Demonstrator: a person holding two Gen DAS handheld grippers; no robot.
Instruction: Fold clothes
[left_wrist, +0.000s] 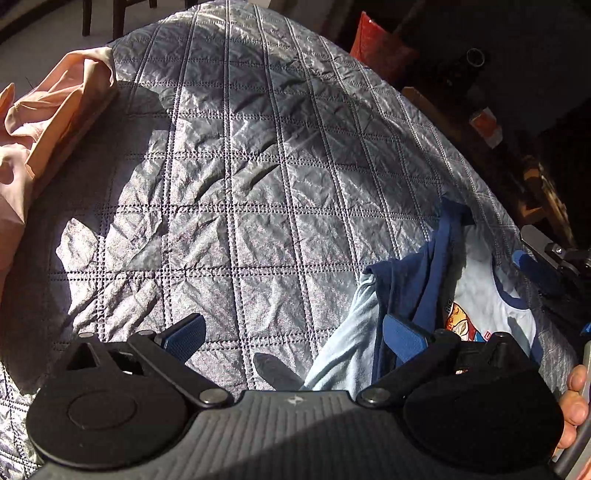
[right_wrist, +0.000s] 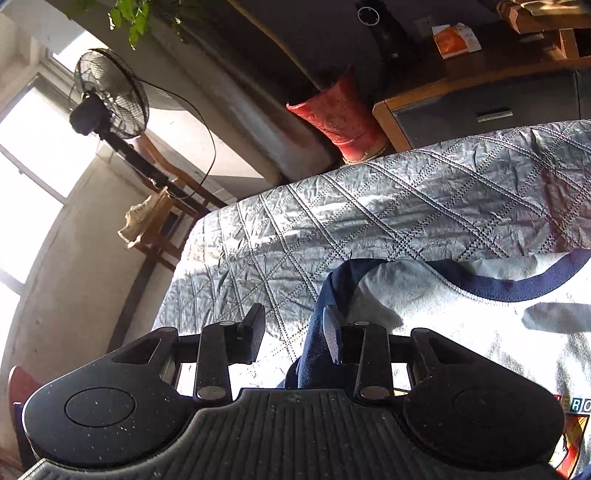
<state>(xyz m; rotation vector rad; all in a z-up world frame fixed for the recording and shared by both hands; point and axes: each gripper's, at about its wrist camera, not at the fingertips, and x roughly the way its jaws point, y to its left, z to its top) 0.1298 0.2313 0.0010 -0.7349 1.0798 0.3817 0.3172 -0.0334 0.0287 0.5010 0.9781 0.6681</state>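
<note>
1 blue T-shirt (left_wrist: 476, 295) on quilt (left_wrist: 258, 166), 1 pink garment (left_wrist: 44, 122), 2 claws spread

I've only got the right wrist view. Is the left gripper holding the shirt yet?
Observer: No. The left gripper hangs over the quilt, jaws wide apart, clamping nothing.
Operator: How near the shirt is it?
Observer: The shirt has its navy sleeve right beside that gripper's right-hand jaw.
Operator: Any other clothes on the bed?
Observer: Yes, a peach garment lies crumpled at the quilt's left edge in the left wrist view.
</note>
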